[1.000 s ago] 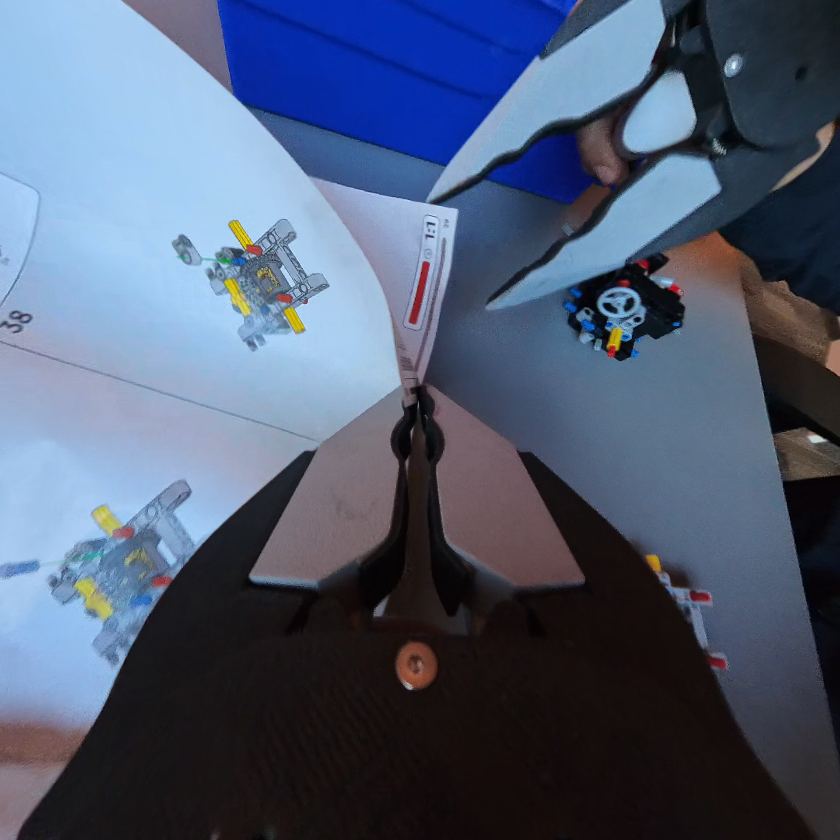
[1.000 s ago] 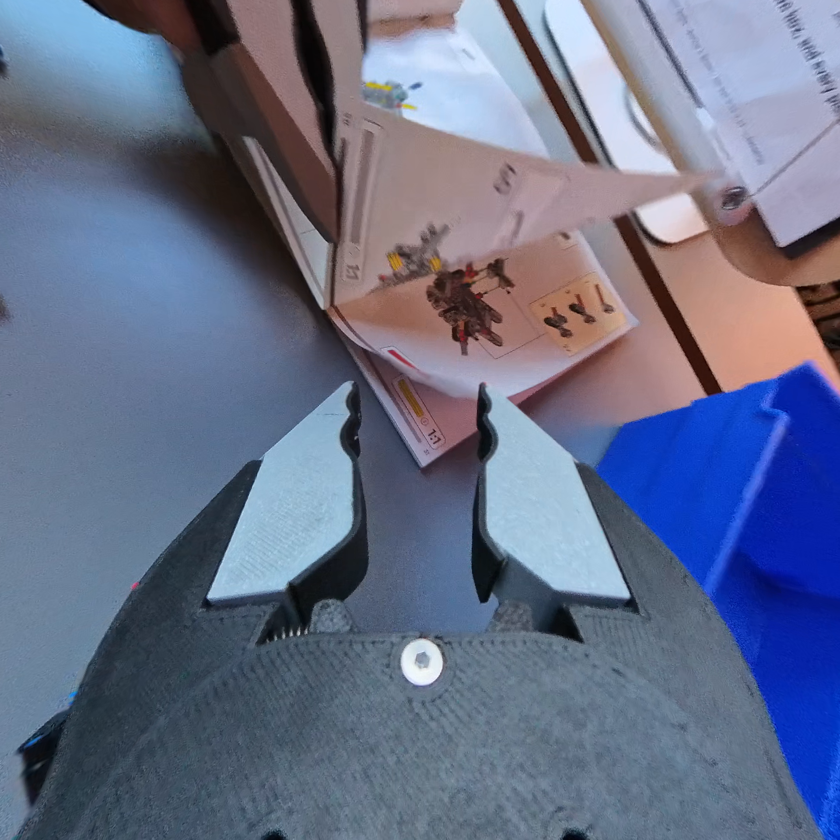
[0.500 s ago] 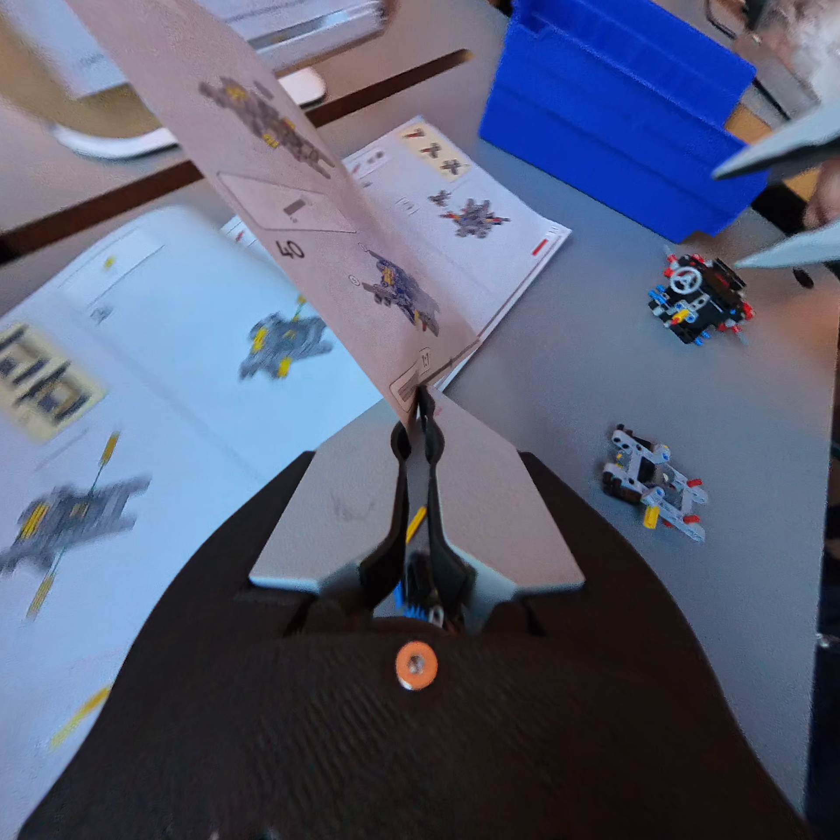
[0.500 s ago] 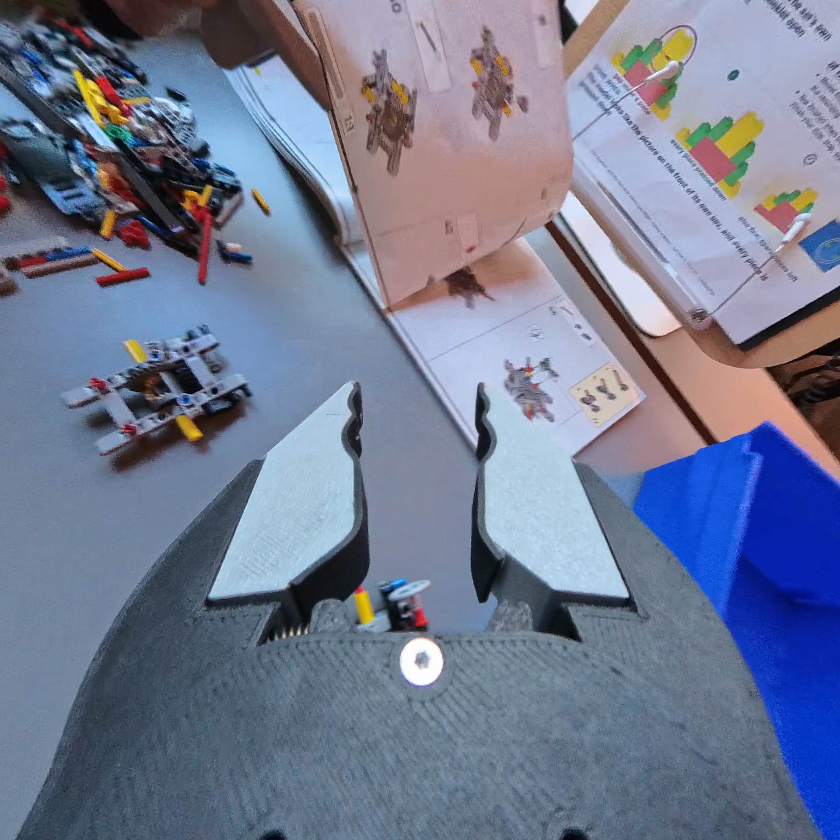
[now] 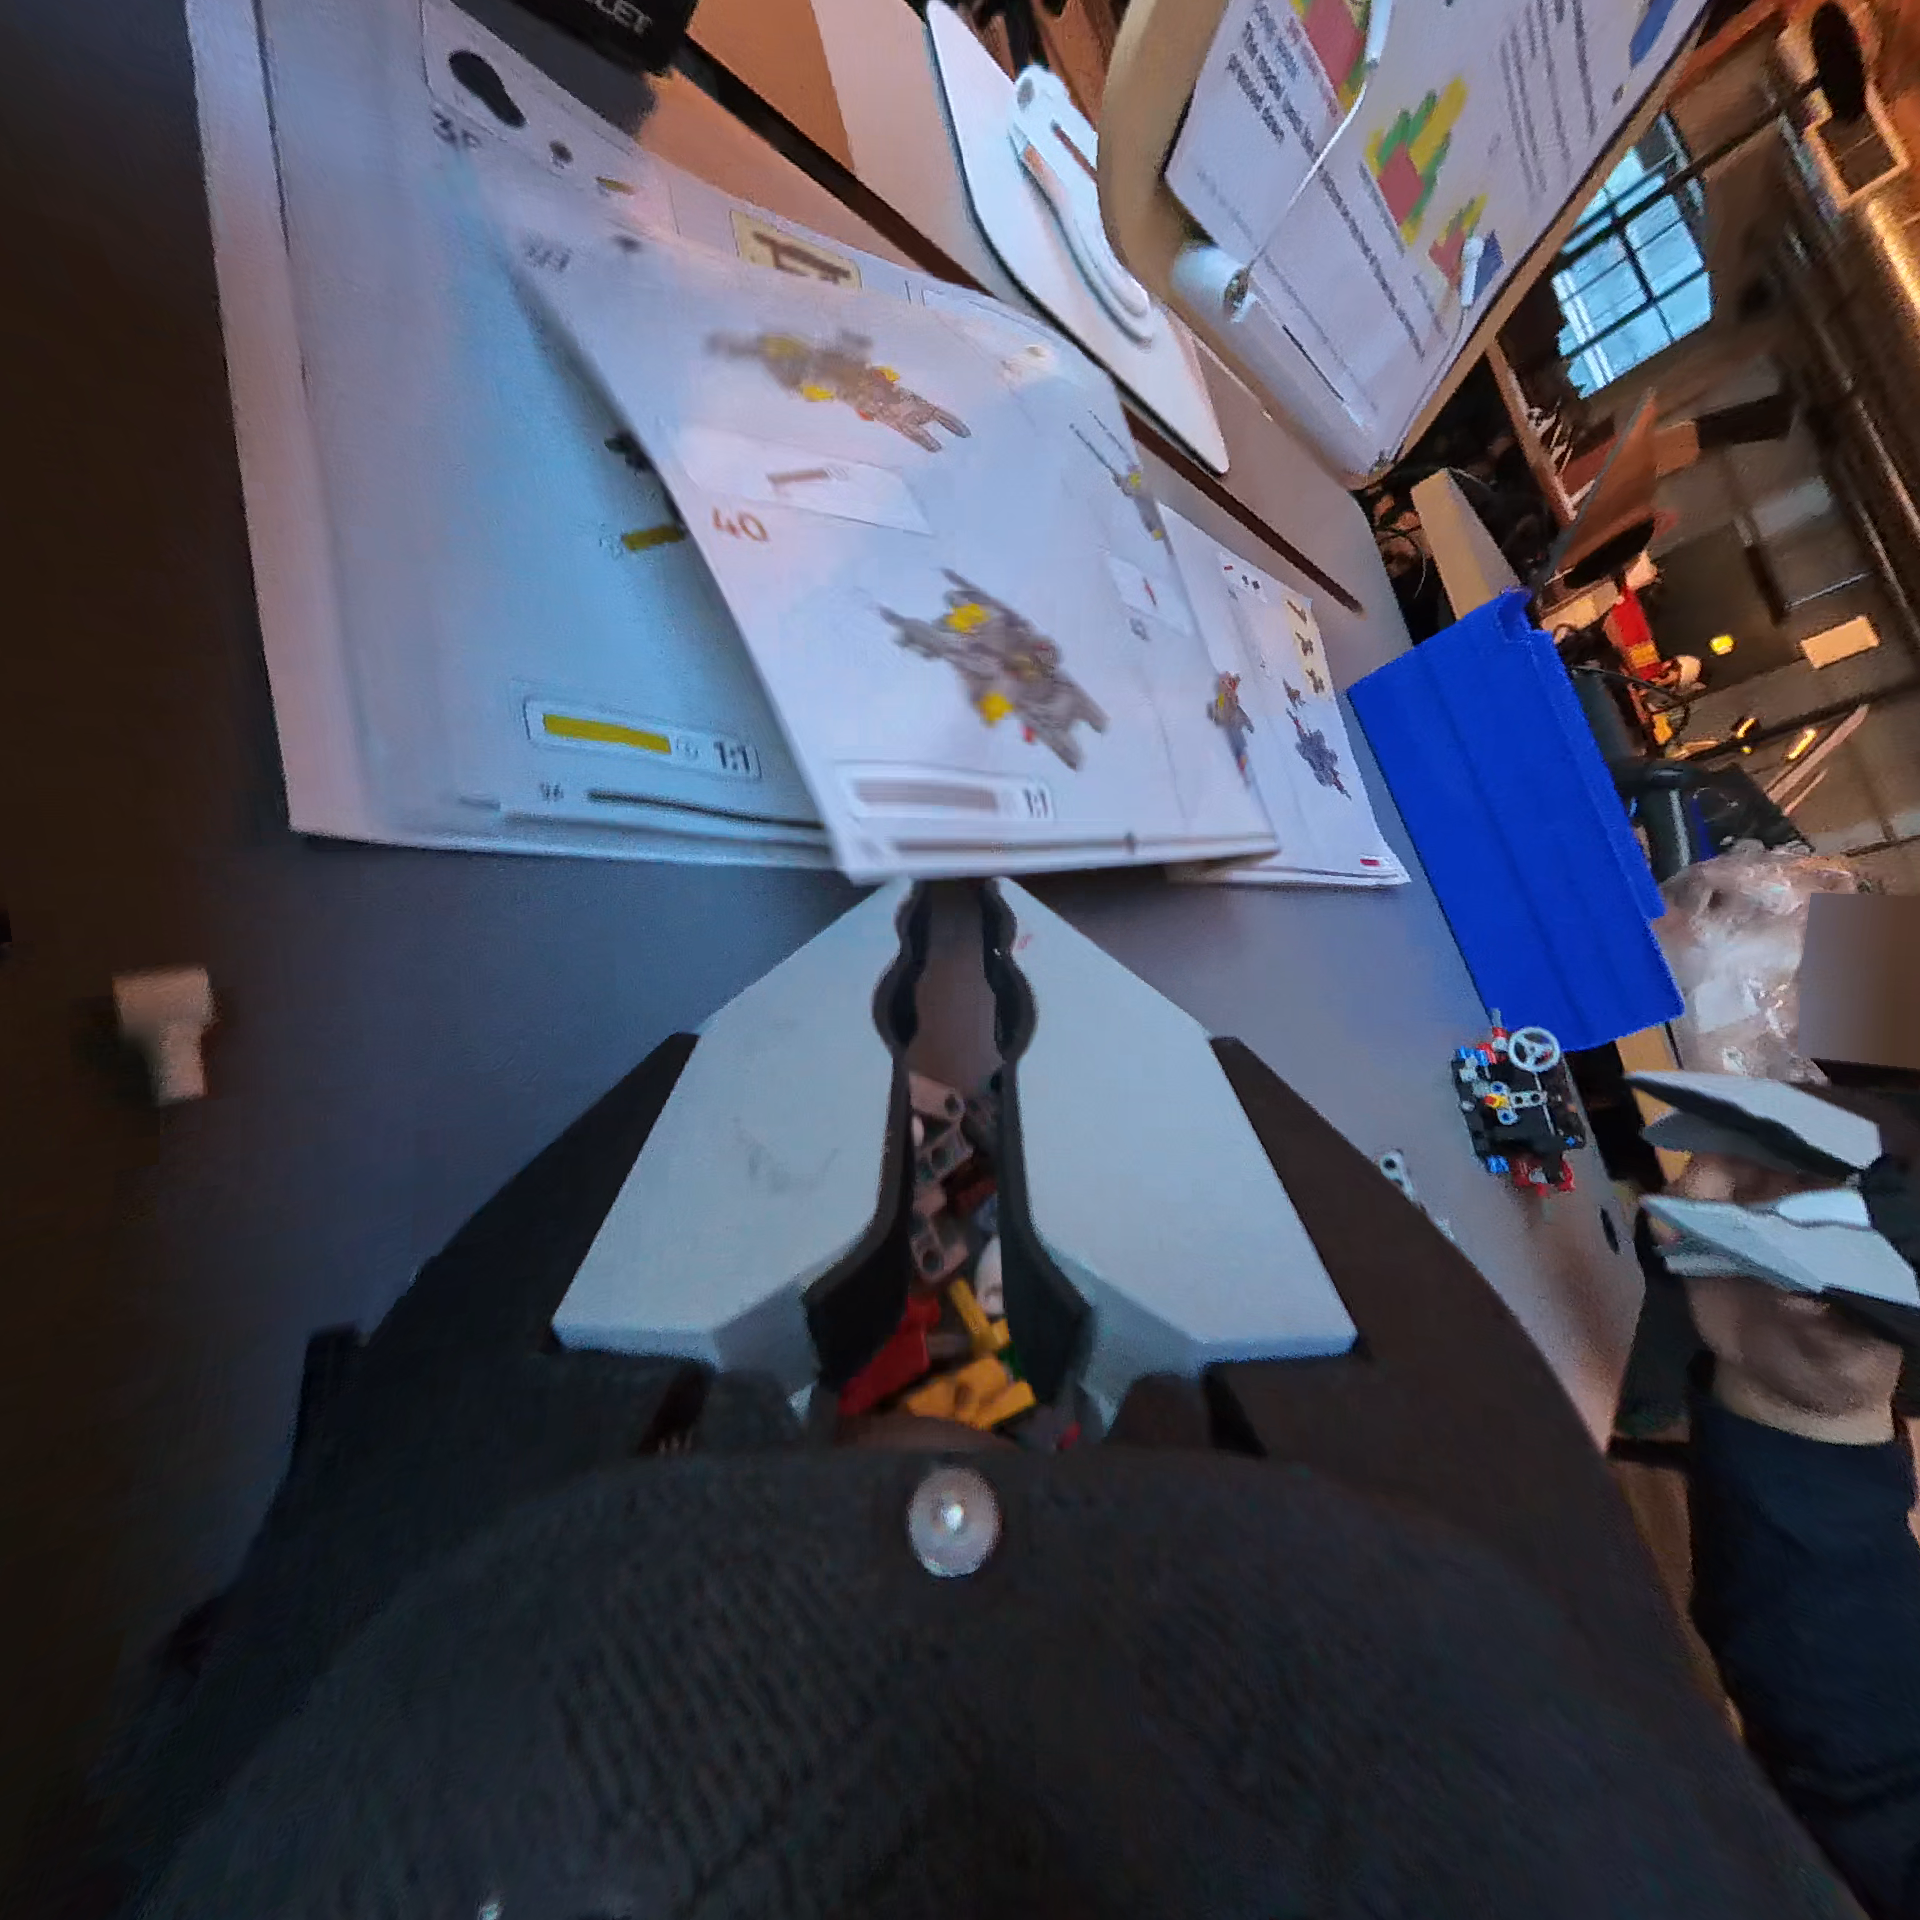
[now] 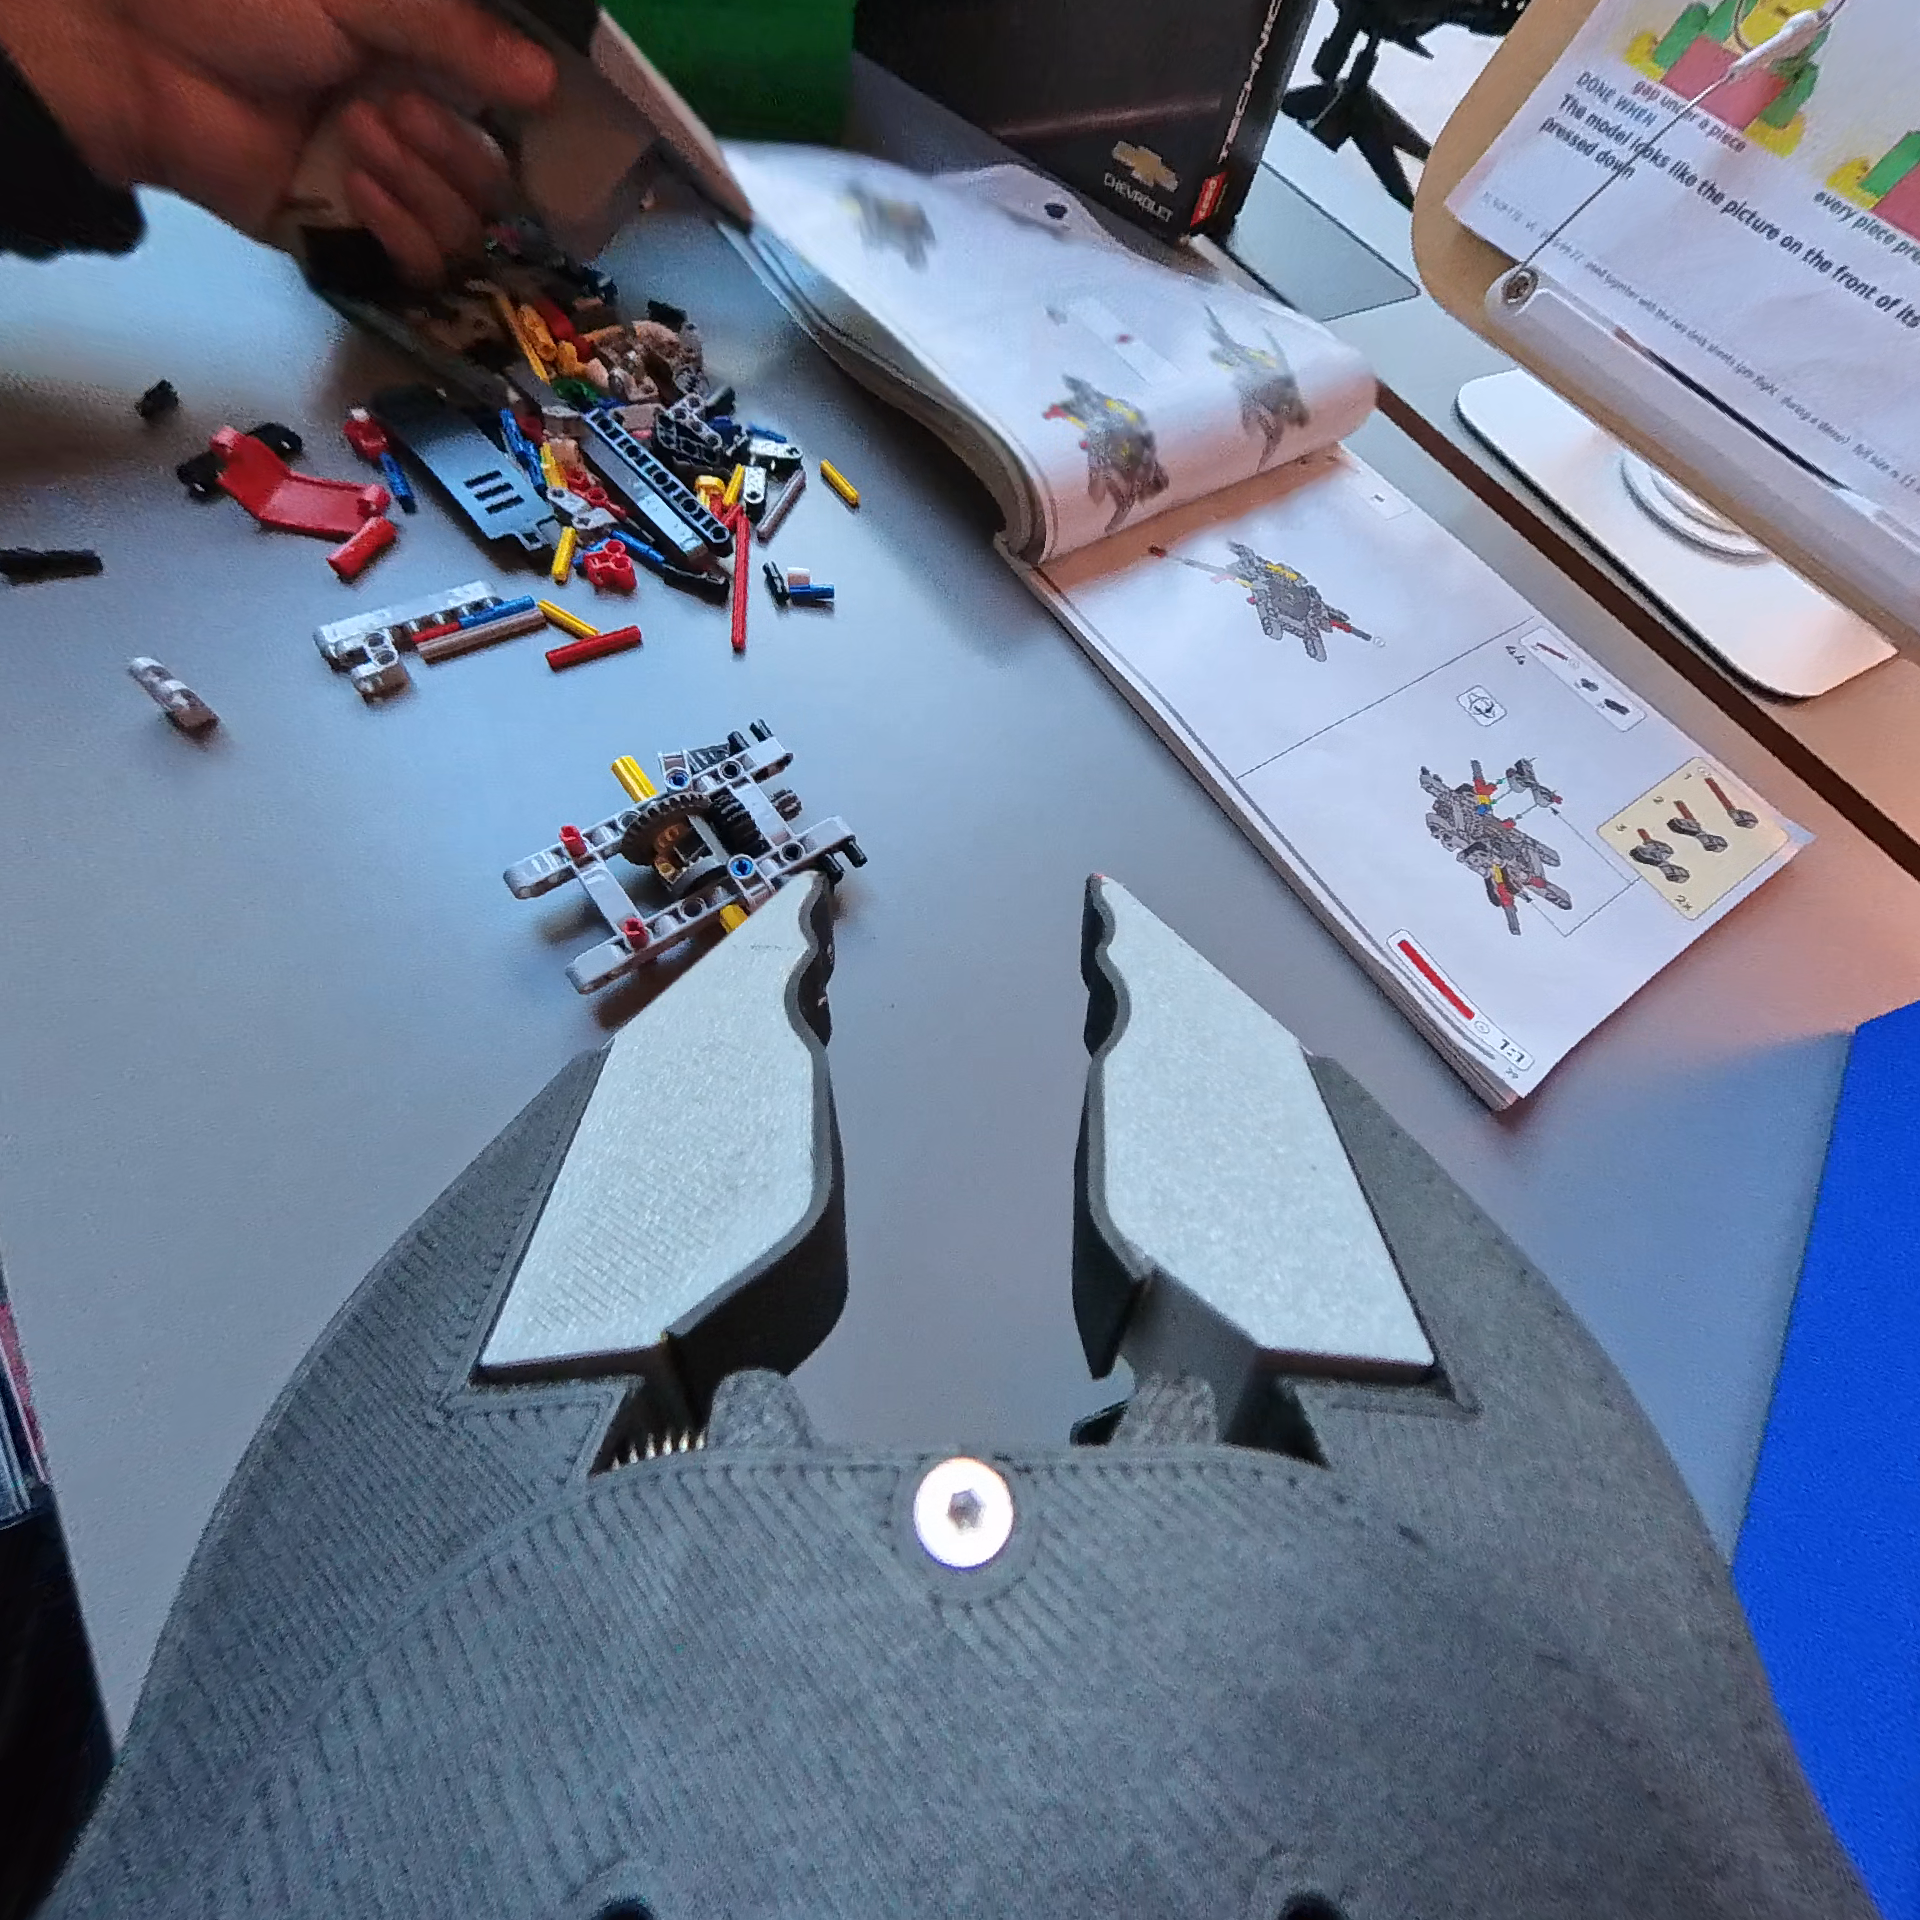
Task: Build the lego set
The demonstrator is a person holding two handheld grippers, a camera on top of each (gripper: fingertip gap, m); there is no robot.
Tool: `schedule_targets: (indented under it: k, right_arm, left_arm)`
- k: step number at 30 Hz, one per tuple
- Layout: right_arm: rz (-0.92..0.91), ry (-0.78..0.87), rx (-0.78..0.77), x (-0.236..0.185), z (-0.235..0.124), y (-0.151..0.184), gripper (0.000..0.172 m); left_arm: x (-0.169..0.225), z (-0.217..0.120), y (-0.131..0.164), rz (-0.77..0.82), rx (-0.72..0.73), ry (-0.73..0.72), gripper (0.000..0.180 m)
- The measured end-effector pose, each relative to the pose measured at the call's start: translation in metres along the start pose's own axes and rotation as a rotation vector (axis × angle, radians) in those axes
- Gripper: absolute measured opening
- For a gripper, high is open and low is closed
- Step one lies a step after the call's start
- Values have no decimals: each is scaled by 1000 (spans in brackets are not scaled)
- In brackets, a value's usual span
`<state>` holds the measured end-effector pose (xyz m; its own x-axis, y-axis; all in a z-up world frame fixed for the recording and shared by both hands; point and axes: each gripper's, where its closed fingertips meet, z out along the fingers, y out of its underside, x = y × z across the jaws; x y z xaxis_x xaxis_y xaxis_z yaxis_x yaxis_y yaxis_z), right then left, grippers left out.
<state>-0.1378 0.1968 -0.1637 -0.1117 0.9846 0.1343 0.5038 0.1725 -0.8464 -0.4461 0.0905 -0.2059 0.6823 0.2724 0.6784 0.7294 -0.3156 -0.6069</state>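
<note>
Nearest in the right wrist view, the right gripper is hovering over the grey tabletop with its jaws spread wide and nothing between them but bare surface. Its left fingertip is overlapping the near corner of a small grey gear assembly with yellow and red pins; whether it is touching cannot be told. Just right of the gripper an open instruction booklet is lying flat, and a blue bin is showing at the right edge.

Farther back, a pile of loose building pieces in red, yellow, blue and black is spreading across the tabletop, with a person's hand above it carrying the left gripper, whose tips are reaching toward the lifted pages of the booklet.

In the left wrist view, the left gripper is standing with its jaws slightly parted, a narrow gap showing between the fingertips. A blurred booklet page is hanging just beyond the tips, its lower edge close to them but not clamped. Off to the right a small black assembly with a white steering wheel is sitting on the tabletop in front of the bin. Beyond the booklet a board with a printed sheet is standing on a white stand.
</note>
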Motion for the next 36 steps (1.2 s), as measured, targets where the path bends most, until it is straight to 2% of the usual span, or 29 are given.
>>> schedule_targets:
  k: [2,4,6,9,12,15,19,22,25,29,32,36]
  right_arm:
    - [9,-3,11,1,-2,-4,45]
    - [21,-10,20,3,-3,-9,45]
    - [31,-6,15,7,0,-11,44]
    - [76,-19,-11,12,14,-14,44]
    - [162,-68,-27,14,38,-23,45]
    - [213,-92,-14,17,72,-35,47]
    - [288,-256,-19,2,124,-45,53]
    - [280,-247,-78,13,155,-44,55]
    - [264,-248,-87,26,176,-54,57]
    - [214,-398,-197,9,200,-48,60]
    - [137,-395,-209,7,214,-56,59]
    - [103,-430,-240,1,225,-64,60]
  left_arm:
    - [2,-10,5,62,-6,-20,14]
    - [2,-22,13,187,-59,-112,41]
    - [14,-35,19,347,-100,-156,34]
    - [35,-55,8,580,-79,-219,29]
    - [64,-67,-21,708,42,-214,28]
    - [85,-57,-43,790,164,-147,25]
    - [80,-15,-39,820,166,-21,25]
    - [63,0,-34,823,129,-24,25]
    - [54,-1,-32,816,110,-30,25]
    - [44,-11,-33,803,80,-64,25]
    - [45,-19,-40,731,106,-39,24]
    - [32,-16,-37,631,62,-35,24]
